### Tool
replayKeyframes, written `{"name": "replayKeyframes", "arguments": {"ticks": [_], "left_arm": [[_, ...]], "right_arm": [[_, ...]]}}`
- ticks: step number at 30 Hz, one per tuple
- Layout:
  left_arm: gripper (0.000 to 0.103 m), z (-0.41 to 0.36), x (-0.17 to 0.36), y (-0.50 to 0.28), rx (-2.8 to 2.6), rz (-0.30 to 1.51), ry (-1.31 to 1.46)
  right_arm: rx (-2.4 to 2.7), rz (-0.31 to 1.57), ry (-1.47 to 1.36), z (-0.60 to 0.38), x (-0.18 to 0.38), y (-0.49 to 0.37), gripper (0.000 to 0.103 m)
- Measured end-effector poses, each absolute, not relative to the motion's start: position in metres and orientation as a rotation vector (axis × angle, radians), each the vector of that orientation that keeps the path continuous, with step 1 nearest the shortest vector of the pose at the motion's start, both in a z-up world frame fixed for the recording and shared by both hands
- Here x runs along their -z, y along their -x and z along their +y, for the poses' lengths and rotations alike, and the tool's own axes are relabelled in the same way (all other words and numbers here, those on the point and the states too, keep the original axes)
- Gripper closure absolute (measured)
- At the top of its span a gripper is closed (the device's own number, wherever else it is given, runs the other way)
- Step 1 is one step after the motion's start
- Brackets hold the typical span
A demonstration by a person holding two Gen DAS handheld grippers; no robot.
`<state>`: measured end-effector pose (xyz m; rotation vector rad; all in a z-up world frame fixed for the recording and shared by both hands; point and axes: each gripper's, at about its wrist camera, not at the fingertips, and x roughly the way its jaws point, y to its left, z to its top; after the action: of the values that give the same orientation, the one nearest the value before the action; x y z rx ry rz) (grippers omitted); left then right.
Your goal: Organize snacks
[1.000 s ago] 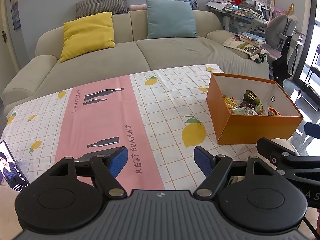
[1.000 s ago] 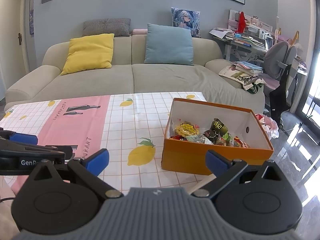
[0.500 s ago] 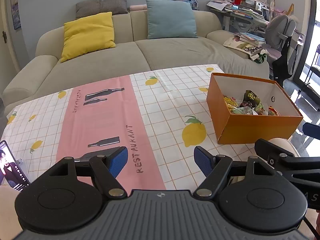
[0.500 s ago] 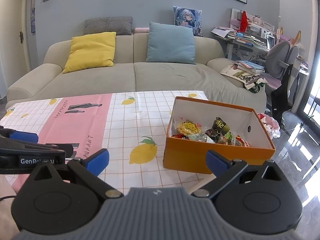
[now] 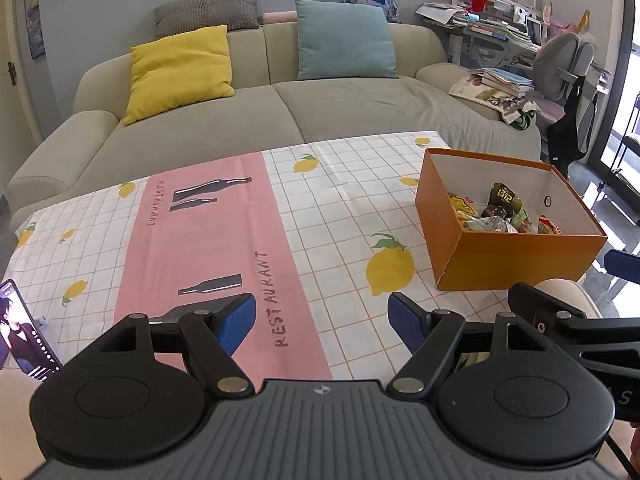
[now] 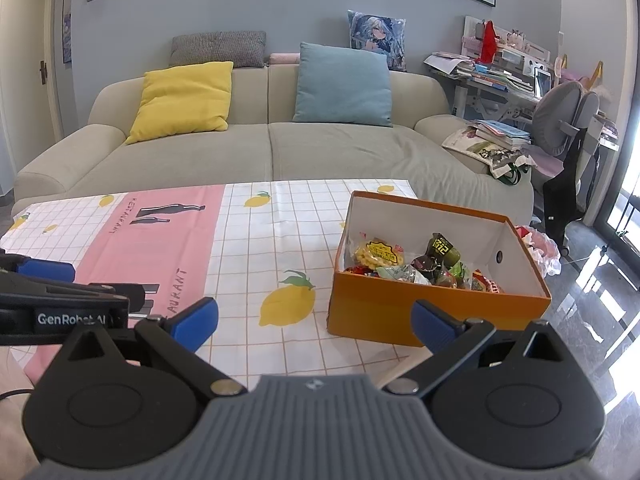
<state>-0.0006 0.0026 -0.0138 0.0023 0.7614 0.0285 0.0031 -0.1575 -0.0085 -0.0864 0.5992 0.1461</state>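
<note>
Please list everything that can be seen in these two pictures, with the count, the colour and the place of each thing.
orange box: one, orange outside and white inside, open, on the right part of the table.
snack packets: several, mixed yellow, green and red, inside the box; exact count unclear.
tablecloth: one, white grid with lemons and a pink band, covering the table.
phone: one, screen lit, at the table's near left edge.
sofa: one, beige, behind the table.
cushions: yellow, blue, grey and a printed one, on the sofa.
desk with books: one, cluttered, far right.
office chair: one, grey, by the desk.
left gripper: black with blue pads, open, empty.
right gripper: the same, open, empty.
</note>
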Motion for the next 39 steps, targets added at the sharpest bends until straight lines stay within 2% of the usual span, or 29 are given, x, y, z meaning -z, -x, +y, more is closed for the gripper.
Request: {"name": "replayKeyframes", "arguments": {"ticks": [39], "left_arm": [[0.015, 0.0044, 0.0123, 0.0022, -0.032, 0.767, 0.007]], "right_arm": [[-0.165, 0.611, 0.098, -0.1643, 0.0116, -0.0051, 0.003]]}}
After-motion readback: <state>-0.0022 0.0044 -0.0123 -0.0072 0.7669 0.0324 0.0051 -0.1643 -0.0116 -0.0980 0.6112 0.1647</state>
